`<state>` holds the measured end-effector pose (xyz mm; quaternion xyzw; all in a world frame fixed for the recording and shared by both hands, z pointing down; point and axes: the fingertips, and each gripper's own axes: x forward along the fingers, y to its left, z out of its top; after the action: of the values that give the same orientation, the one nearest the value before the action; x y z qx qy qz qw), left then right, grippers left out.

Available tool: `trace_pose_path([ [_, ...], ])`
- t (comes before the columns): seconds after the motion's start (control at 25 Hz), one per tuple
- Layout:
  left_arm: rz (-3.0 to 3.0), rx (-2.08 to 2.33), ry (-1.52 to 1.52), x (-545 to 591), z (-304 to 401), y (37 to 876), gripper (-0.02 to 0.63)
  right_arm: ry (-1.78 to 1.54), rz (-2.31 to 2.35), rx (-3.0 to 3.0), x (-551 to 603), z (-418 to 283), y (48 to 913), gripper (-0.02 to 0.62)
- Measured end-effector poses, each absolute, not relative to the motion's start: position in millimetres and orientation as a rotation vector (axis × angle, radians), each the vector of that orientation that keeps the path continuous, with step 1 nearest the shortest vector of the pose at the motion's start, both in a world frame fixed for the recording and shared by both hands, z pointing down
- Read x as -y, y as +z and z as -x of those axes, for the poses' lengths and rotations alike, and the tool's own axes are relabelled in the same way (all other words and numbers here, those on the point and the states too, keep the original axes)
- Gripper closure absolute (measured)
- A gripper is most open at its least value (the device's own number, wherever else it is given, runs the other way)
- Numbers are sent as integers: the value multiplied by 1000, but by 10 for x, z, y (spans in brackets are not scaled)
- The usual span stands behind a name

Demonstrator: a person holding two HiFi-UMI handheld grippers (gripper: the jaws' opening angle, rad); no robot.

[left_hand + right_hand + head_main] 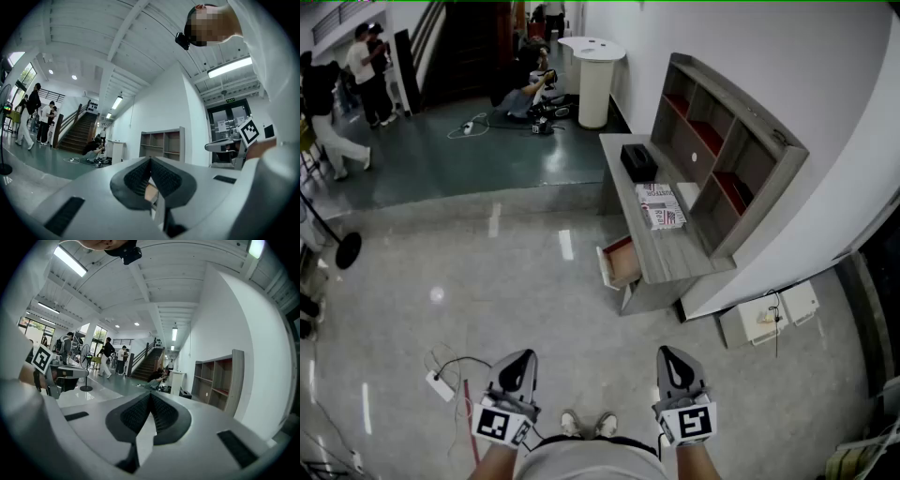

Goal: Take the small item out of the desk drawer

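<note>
Left gripper: jaws together, pads meeting at the tip, nothing clamped. Right gripper: same, closed and empty. In the head view both sit at the bottom of the frame, left and right, held low in front of the person's shoes, tips pointing up-frame.

Bare polished floor beyond them. White plug and cable on it at lower left.

Desk right of centre, well apart from both grippers. Its drawer stands pulled out on the near-left side, reddish inside. Small item: presumably in there, but too small to make out from here.

On the desktop: black box, stack of printed matter, open shelf unit along the wall.

Progress: early. The drawer is already open; nothing gripped. Left to do, as I judge it: close in on the desk, open one pair of jaws, reach in, grip the item, lift it clear.
</note>
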<state>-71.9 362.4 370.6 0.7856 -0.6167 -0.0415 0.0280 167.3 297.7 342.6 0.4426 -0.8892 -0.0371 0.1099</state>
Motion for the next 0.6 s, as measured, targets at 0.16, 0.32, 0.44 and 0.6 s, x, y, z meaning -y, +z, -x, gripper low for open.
trace_pose_path([
  [0.16, -2406, 1888, -140, -3591, 846, 3755, 588, -100, -1285, 2603, -2957, -1516, 3469, 574],
  [0.32, -2402, 1883, -160, -3599, 1021, 3873, 588, -61, -1234, 2633, -3033, -1328, 3530, 574],
  [0.44, -2400, 1874, -169, -3590, 1112, 3964, 588, -61, -1219, 2617, -3056, -1282, 3601, 572],
  [0.6, -2354, 1861, -178, -3598, 1202, 4027, 588, -45, -1236, 2564, -3026, -1313, 3647, 572],
])
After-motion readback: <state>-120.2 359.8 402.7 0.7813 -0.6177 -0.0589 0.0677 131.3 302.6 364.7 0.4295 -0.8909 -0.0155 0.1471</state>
